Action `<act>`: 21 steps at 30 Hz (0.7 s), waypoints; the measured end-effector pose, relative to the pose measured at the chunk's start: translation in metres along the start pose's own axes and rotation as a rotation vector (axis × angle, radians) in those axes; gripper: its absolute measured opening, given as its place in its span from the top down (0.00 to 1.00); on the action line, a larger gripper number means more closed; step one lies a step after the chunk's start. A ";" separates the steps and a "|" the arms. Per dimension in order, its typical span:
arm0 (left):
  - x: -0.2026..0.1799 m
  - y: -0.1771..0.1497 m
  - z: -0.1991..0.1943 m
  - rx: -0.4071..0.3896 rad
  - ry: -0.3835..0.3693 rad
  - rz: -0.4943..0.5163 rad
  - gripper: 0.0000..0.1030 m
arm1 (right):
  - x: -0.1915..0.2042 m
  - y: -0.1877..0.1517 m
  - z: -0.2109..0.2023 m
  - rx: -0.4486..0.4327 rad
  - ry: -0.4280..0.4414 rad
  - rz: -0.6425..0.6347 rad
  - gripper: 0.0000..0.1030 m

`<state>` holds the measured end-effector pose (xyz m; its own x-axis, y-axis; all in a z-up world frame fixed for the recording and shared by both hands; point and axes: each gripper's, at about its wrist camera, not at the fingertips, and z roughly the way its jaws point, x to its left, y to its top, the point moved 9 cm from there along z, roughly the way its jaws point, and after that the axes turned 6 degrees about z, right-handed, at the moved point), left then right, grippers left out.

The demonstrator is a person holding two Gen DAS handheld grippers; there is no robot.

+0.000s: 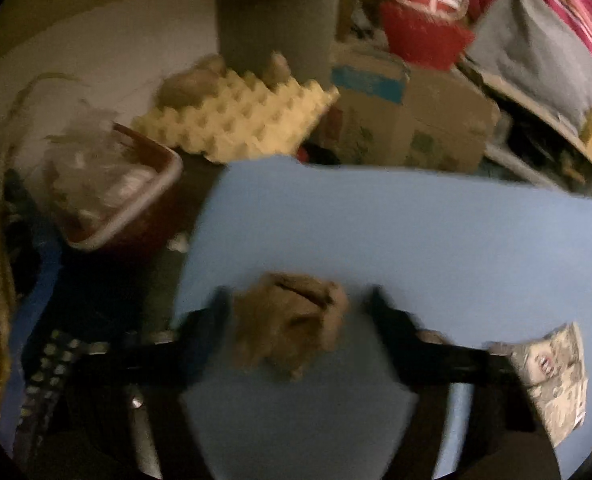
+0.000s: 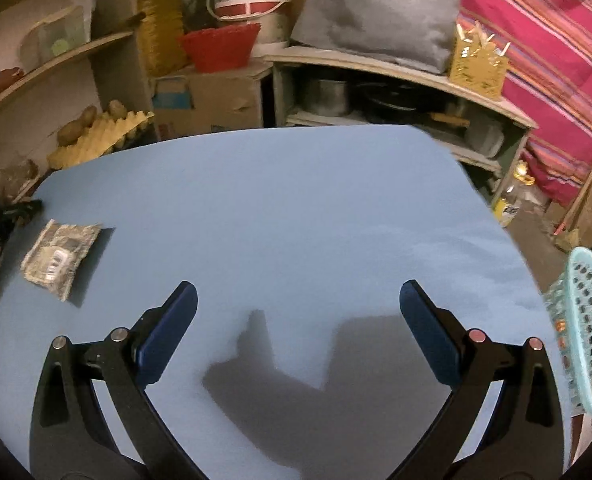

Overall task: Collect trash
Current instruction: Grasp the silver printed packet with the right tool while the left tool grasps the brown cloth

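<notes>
Showing only left view: crumpled brown paper (image 1: 290,326); teal basket (image 2: 588,336) right view.

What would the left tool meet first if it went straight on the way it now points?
Most likely the crumpled brown wad, which already sits between the open fingers of the left tool on the blue table. The view is blurred, so whether a finger touches it cannot be told.

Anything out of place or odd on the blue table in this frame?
Two bits of litter. A crumpled brown wad sits between the open fingers of the left claw, view blurred. A flattened printed wrapper lies near the blue table's left edge. The right claw is open and empty.
</notes>
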<state>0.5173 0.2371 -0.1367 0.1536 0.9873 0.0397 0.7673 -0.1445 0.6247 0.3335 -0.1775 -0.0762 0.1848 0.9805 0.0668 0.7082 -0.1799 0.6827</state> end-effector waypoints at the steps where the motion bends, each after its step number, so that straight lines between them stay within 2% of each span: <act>1: -0.003 0.000 -0.002 -0.010 0.007 0.019 0.52 | 0.007 -0.002 0.002 0.011 0.022 0.001 0.04; 3: -0.008 -0.003 -0.007 -0.015 -0.024 0.035 0.52 | 0.025 -0.004 0.004 0.025 0.061 -0.004 0.04; 6: -0.011 -0.014 -0.020 -0.015 -0.023 0.041 0.53 | 0.058 -0.005 0.005 0.031 0.107 -0.023 0.04; 11: -0.001 -0.035 -0.076 -0.073 -0.041 -0.029 0.53 | 0.129 -0.002 0.009 0.053 0.210 -0.040 0.04; 13: 0.002 -0.050 -0.104 -0.099 -0.010 -0.039 0.53 | 0.155 -0.005 0.018 0.087 0.222 -0.060 0.04; 18: 0.005 -0.091 -0.150 -0.087 0.002 -0.043 0.53 | 0.215 -0.010 0.031 0.122 0.251 -0.101 0.04; 21: 0.011 -0.112 -0.174 -0.100 0.034 -0.052 0.53 | 0.233 -0.010 0.039 0.140 0.234 -0.100 0.04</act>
<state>0.3249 0.2753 -0.0710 0.0927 0.9952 0.0308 0.7074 -0.0876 0.7013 0.3964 0.0499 -0.0959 -0.0415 0.9824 0.1819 0.8053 -0.0748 0.5881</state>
